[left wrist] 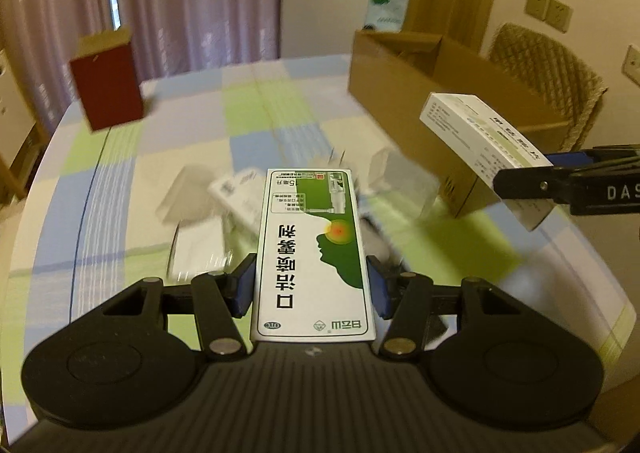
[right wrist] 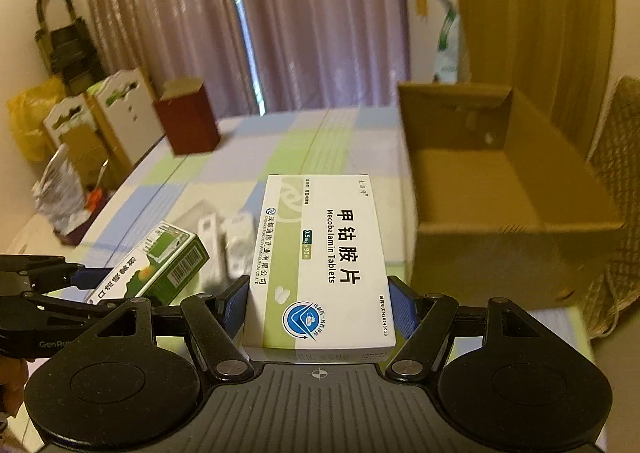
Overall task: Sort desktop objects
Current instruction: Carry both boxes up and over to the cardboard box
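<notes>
Left wrist view: the left tool [left wrist: 311, 285] has its blue pads pressed against both long sides of a green-and-white spray box [left wrist: 314, 253], which lies flat between them with its long axis running straight ahead, away from the tool, printed face up. It is held up off the worktop [left wrist: 192, 133], above a blurred scatter of small white boxes [left wrist: 236, 197]. Off to the right, the right tool [right wrist: 318, 305] is likewise closed on a white Mecobalamin tablet box [right wrist: 324, 265], its long axis also pointing forward along the fingers, label upward, carried in the air just beside the near corner of an open cardboard box [right wrist: 520, 213] that stands on the checked cloth. From the right wrist view the two tools sit side by side at about the same height, the left one angled in towards the right. A dark red box [left wrist: 107, 87] stands upright, well apart, at the far left of the worktop.
</notes>
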